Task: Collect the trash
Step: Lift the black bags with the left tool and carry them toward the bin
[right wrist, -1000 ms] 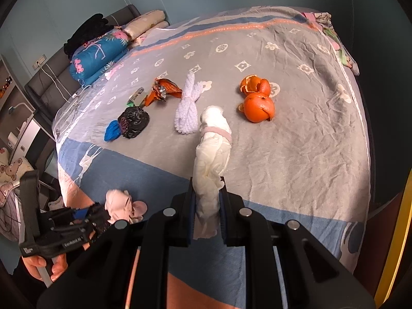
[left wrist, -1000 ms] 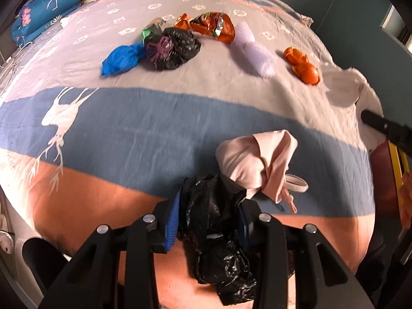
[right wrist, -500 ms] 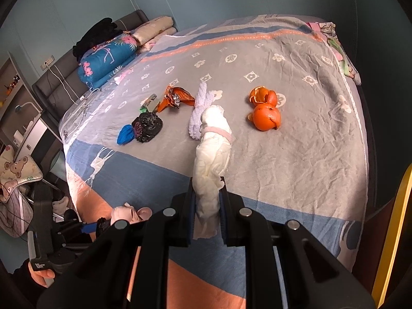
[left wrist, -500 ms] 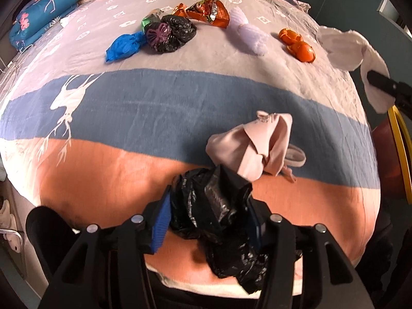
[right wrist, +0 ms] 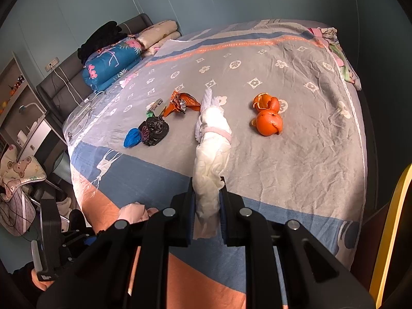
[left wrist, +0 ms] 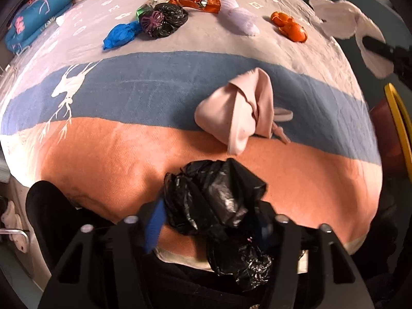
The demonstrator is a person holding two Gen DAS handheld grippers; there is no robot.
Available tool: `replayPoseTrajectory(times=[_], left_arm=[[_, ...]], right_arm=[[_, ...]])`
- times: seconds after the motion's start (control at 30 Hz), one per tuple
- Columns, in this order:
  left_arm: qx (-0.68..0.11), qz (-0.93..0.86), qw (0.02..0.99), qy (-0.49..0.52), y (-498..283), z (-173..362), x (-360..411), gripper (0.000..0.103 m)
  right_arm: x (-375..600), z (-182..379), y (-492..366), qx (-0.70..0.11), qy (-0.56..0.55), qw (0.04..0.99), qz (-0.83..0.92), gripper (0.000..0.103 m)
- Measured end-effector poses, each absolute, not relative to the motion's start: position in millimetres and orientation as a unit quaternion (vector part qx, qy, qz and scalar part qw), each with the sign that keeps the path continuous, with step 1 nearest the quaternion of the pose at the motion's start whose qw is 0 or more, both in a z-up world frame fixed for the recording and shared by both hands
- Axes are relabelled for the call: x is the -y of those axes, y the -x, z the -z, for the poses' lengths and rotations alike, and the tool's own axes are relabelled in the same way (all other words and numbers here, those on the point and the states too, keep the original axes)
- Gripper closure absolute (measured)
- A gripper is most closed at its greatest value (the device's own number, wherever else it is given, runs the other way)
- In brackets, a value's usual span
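- Two grippers, each clamped on one item. Left gripper (left wrist: 208, 221): jaws pressed against a crumpled black bag (left wrist: 216, 200), held over the near edge of the bed (left wrist: 108, 154); part of the bag hangs below the fingers.
- Right gripper (right wrist: 207, 203): jaws closed on a white diaper (right wrist: 211, 159), which stands up from the fingers above the bed.
- Trash lying on the bed, counted: one knotted dark bag (right wrist: 154, 130); one blue wad (right wrist: 131, 137) touching it at 9 o'clock; one orange foil wrapper (right wrist: 184, 103); one small green-and-grey packet (right wrist: 155, 108) beside the wrapper; one pale fluffy item (left wrist: 240, 19), partly hidden behind the diaper in the right view; two pieces of orange peel (right wrist: 267, 122), touching.
- One pink cloth (left wrist: 239, 113) lies at 12 o'clock of the held black bag, just beyond it.
- Left view only: the right gripper's dark tip with the diaper (left wrist: 342, 23) at 2 o'clock, above a yellow-rimmed bin (left wrist: 399, 118) at the bed's right side.
- Right view only: the left gripper's body at 8 o'clock with the hand (right wrist: 38, 280) under it; blue floral pillow (right wrist: 110, 61), dark headboard, shelving and a bear-print cloth (right wrist: 18, 167) at 9 to 10 o'clock.
- The diaper blocks the strip of bed directly ahead of the right gripper.
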State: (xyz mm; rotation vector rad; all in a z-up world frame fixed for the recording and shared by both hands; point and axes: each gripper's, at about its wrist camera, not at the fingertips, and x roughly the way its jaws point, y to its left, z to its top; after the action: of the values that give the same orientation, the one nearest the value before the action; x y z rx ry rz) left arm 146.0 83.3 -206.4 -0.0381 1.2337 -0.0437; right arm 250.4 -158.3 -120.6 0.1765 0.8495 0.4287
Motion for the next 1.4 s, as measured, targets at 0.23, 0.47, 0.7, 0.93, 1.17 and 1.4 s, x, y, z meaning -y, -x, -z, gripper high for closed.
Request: replayPoseTrajectory(times=[0.23, 0.47, 0.7, 0.93, 1.17, 1.4], left_arm=[[-0.559, 0.031, 0.828, 0.008, -139, 194, -78, 0.071], [-0.508, 0.062, 0.859, 0.024, -125, 149, -80, 0.071], [-0.427, 0.055, 0.902, 0.023, -119, 92, -76, 0.071], [-0.356, 0.063, 0.931, 0.039, -119, 42, -57, 0.071], [-0.291, 0.085, 0.952, 0.034, -110, 4, -25, 0.071], [-0.245, 0.112, 0.962, 0.03, -101, -24, 5, 0.071]], right_arm=[[161, 113, -244, -0.399, -0.086, 0.889, -0.21, 0.088], [176, 94, -225, -0.38, -0.091, 0.892, -0.229, 0.088], [198, 74, -196, -0.366, -0.107, 0.894, -0.236, 0.088], [224, 39, -152, -0.314, -0.1, 0.918, -0.22, 0.088], [245, 10, -122, -0.271, -0.095, 0.936, -0.202, 0.088], [264, -12, -95, -0.234, -0.097, 0.949, -0.187, 0.088]])
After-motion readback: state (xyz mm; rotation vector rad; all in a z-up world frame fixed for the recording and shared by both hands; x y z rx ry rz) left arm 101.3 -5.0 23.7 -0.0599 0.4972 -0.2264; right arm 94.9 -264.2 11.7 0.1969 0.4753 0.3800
